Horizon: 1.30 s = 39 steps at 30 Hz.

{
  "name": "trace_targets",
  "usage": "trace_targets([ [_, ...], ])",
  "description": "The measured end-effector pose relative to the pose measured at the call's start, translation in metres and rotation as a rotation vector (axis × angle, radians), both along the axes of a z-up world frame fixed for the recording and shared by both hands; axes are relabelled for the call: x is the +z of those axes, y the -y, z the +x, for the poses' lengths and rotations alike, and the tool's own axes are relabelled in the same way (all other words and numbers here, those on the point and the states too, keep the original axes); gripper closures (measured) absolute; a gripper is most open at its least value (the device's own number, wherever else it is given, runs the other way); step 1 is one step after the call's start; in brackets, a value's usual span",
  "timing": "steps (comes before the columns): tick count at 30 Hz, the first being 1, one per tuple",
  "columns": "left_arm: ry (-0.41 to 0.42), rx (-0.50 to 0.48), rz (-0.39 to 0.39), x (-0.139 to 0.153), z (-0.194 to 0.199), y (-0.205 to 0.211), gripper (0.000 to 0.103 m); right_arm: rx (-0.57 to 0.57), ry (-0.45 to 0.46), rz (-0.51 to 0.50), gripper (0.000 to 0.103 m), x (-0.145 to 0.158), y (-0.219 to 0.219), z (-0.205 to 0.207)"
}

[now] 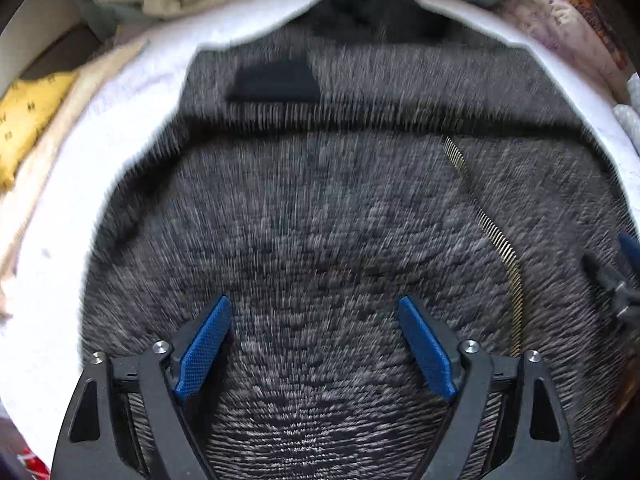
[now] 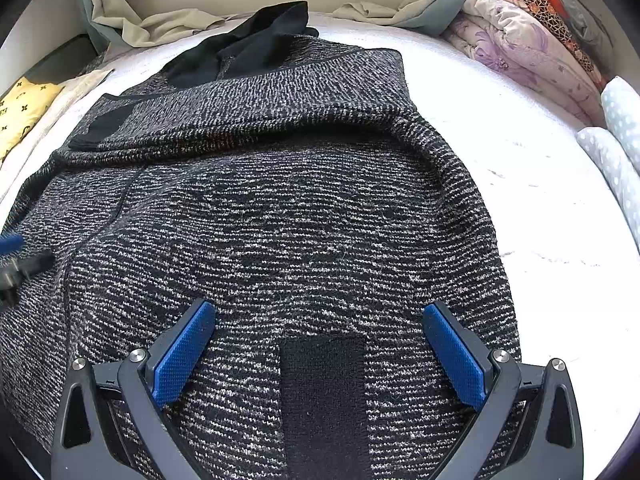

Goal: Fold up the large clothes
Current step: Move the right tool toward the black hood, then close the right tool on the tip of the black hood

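A large black-and-white tweed knit coat [image 1: 312, 220] lies spread on a white sheet [image 1: 56, 264]; it also fills the right wrist view [image 2: 280, 208]. It has black patches, a black collar part [image 2: 248, 44] at the far end and a gold zipper [image 1: 496, 240]. My left gripper [image 1: 316, 312] is open and empty, just above the coat. My right gripper [image 2: 320, 316] is open and empty over the coat, above a black patch [image 2: 324, 392]. Each gripper shows at the other view's edge: the right gripper in the left wrist view [image 1: 616, 276], the left gripper in the right wrist view [image 2: 16, 264]. The left wrist view is motion-blurred.
A yellow patterned cushion [image 2: 20, 112] lies at the left. Beige and grey bedding [image 2: 160, 20] is bunched at the far side. Folded floral quilts [image 2: 520, 48] and polka-dot pillows [image 2: 616, 148] sit at the right.
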<state>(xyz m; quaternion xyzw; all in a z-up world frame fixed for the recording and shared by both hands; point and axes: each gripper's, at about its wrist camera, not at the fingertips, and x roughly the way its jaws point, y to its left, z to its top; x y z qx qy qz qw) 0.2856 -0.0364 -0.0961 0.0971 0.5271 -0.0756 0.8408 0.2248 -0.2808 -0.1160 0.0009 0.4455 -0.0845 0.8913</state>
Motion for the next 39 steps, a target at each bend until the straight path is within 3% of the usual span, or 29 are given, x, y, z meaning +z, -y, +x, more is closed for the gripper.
trace_targets([
  [1, 0.024, 0.029, -0.021, -0.001, -0.002, -0.006, 0.000, 0.002, 0.002, -0.001, 0.000, 0.000, 0.000, -0.001],
  [12, 0.114, 0.070, -0.035, -0.005, -0.024, -0.011, 0.000, 0.040, -0.003, 0.013, 0.000, 0.001, 0.003, -0.006],
  [17, 0.102, 0.096, -0.035, -0.004, -0.030, -0.007, 0.000, 0.094, -0.022, 0.067, 0.000, 0.010, 0.012, -0.006],
  [22, 0.100, 0.127, -0.031, -0.008, -0.011, -0.004, 0.000, 0.069, -0.006, 0.125, 0.000, 0.022, 0.023, -0.006],
  [29, 0.095, 0.136, -0.049, -0.011, 0.013, -0.003, 0.000, 0.110, 0.039, 0.003, 0.000, 0.056, 0.014, 0.020],
  [32, 0.097, 0.134, -0.043, -0.012, 0.017, -0.003, 0.000, 0.137, 0.066, 0.046, 0.009, 0.084, 0.016, 0.047],
  [36, 0.092, 0.142, -0.035, -0.013, 0.022, 0.000, 0.000, 0.168, 0.093, 0.224, 0.029, 0.129, 0.030, 0.104],
  [39, 0.084, 0.141, -0.016, -0.013, 0.026, 0.006, 0.000, 0.178, 0.118, 0.258, 0.034, 0.153, 0.034, 0.151],
])
